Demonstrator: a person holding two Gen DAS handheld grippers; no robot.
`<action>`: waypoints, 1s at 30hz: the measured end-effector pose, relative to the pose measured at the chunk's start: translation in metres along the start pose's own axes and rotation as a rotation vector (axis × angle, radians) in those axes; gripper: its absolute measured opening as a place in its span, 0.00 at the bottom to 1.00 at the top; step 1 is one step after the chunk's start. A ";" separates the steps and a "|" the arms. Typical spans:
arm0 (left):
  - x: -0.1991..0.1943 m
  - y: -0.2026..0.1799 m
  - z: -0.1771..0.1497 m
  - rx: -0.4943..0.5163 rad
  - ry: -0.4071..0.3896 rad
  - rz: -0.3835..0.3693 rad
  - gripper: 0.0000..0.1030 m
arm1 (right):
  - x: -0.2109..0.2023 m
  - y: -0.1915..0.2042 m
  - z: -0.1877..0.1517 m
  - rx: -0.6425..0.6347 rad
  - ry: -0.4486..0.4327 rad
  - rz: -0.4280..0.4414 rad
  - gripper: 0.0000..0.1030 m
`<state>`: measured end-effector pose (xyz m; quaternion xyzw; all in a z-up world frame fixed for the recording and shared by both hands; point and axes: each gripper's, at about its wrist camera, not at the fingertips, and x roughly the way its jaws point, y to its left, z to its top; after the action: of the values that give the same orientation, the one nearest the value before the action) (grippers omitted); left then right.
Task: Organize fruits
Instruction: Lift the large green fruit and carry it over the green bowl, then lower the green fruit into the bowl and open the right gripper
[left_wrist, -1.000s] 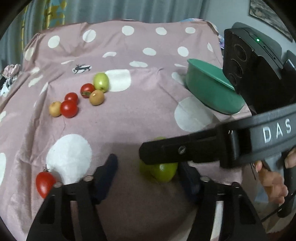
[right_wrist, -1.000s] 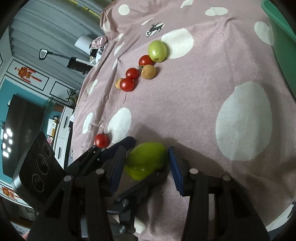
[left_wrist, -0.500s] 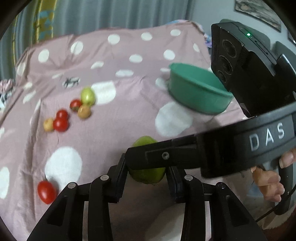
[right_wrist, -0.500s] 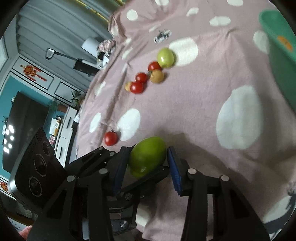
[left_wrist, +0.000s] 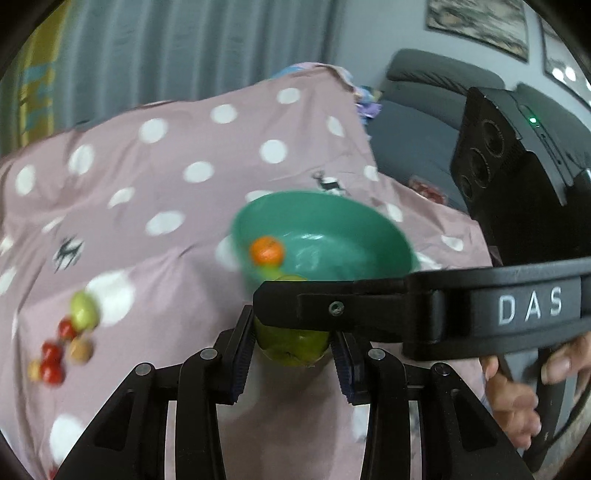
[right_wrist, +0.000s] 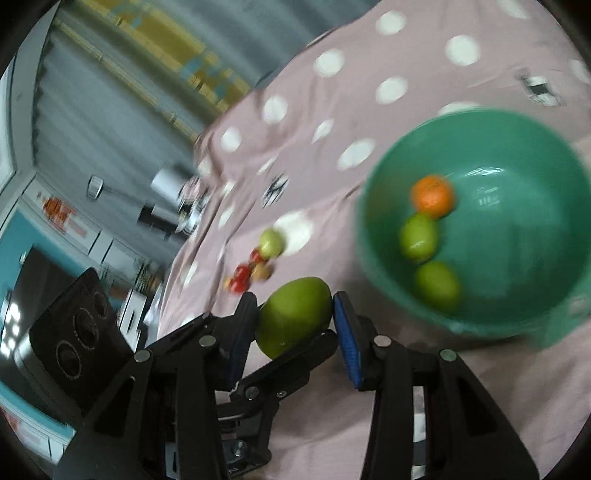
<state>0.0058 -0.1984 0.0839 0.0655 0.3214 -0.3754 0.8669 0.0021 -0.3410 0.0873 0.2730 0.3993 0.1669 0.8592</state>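
Observation:
A big green fruit hangs above the spotted pink cloth, held from two sides. My left gripper is shut on it, and the right gripper's black finger crosses over its top. In the right wrist view my right gripper is also shut on the green fruit, with the left gripper's finger under it. Just beyond stands the teal bowl holding an orange fruit and two small green ones. The teal bowl also shows straight ahead in the left wrist view.
A cluster of red, tan and green small fruits lies on the cloth to the left, also seen as the small fruits in the right wrist view. A grey sofa sits behind. A person's hand holds the right gripper's handle.
Both grippers closed on the green fruit, lifted it off the cloth and carried it up toward the teal bowl, whose inside has come into view.

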 end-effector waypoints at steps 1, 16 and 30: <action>0.012 -0.008 0.007 0.013 0.014 -0.009 0.38 | -0.005 -0.006 0.003 0.007 -0.019 -0.030 0.42; 0.069 -0.053 0.014 0.052 0.070 -0.032 0.38 | -0.032 -0.072 0.007 0.149 -0.073 -0.130 0.42; 0.070 -0.054 0.016 0.097 0.063 0.056 0.47 | -0.034 -0.073 0.011 0.133 -0.081 -0.175 0.43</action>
<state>0.0118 -0.2850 0.0612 0.1283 0.3280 -0.3639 0.8623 -0.0053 -0.4197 0.0691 0.3001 0.3969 0.0532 0.8658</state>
